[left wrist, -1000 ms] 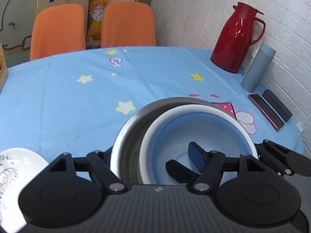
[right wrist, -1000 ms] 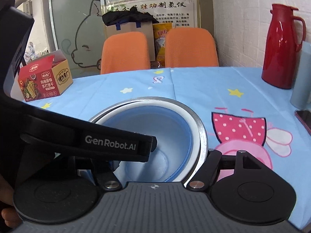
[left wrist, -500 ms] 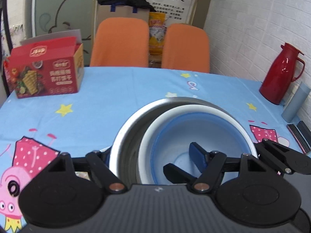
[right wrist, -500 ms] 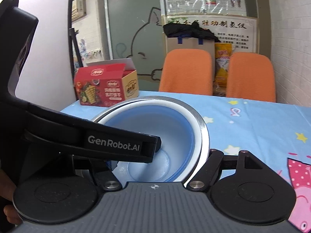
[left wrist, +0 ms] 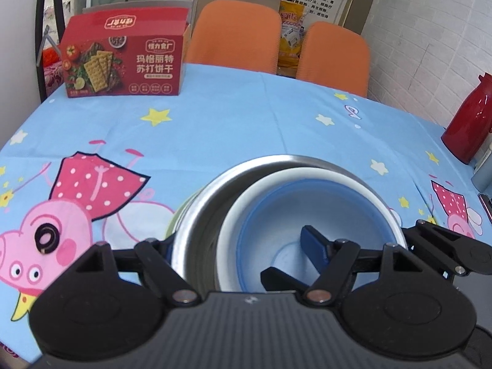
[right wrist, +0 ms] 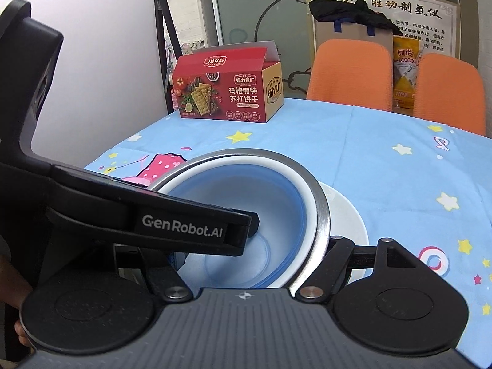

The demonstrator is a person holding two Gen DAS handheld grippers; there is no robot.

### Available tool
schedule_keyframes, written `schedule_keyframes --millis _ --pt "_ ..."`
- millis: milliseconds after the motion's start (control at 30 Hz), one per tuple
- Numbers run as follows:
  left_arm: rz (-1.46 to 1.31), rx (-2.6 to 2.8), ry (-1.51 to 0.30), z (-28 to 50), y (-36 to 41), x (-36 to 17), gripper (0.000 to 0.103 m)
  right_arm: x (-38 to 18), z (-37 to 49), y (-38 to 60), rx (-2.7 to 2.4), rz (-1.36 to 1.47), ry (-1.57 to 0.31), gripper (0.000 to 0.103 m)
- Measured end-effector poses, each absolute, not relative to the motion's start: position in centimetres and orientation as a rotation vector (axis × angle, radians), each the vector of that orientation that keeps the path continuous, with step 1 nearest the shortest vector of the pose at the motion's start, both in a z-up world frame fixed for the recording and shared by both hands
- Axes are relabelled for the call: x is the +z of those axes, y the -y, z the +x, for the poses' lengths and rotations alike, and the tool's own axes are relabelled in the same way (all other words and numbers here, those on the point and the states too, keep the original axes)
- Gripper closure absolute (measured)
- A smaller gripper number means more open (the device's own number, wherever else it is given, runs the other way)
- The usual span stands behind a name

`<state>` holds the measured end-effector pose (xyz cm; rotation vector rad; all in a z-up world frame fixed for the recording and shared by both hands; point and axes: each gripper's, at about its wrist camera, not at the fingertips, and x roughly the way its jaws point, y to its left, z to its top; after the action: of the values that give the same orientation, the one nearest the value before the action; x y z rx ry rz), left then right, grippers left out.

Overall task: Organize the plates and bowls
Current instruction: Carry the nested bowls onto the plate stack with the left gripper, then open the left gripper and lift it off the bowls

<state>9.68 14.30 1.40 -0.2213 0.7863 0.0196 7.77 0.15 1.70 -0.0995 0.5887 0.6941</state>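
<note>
**Nested bowls held over a white plate**

In the lower centre of both views, a steel bowl (left wrist: 196,215) holds a white-rimmed blue bowl (left wrist: 307,203). The left hand-held gripper (left wrist: 246,246) pinches their left rims; the right hand-held gripper (right wrist: 307,246) pinches their right rims. A white plate (right wrist: 347,212) shows lower right, on the counter (left wrist: 246,123).

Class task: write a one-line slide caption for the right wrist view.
Both grippers hold a steel bowl nesting a blue bowl above a white plate on the table.
</note>
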Motion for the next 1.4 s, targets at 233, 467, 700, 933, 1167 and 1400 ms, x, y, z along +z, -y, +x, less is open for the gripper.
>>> schedule_keyframes --millis 233,467,700,933,1167,1400 --pt "-0.241 -0.004 -0.795 12.0 -14.3 0.3 0.03 0.6 9.9 -0.3 0.671 -0.115 -0.602 0.0" --pt "-0.201 0.023 -0.727 11.7 -14.3 1.4 0.015 0.9 10.2 0.6 0.598 -0.128 -0.54 0.0" --pt "-0.211 0.052 -0.657 11.0 -14.8 3.5 0.011 2.6 10.0 2.3 0.566 -0.077 -0.478 0.0" --pt "-0.233 0.066 -0.649 9.6 -13.8 3.5 0.009 2.2 9.8 4.5 0.516 -0.048 -0.509 0.0" --pt "-0.224 0.076 -0.629 7.0 -11.8 3.7 0.007 2.3 7.9 7.1 0.476 -0.01 -0.51 0.0" --pt "-0.182 0.077 -0.601 3.8 -8.7 4.2 0.007 2.7 5.2 10.0 0.431 0.019 -0.465 0.0"
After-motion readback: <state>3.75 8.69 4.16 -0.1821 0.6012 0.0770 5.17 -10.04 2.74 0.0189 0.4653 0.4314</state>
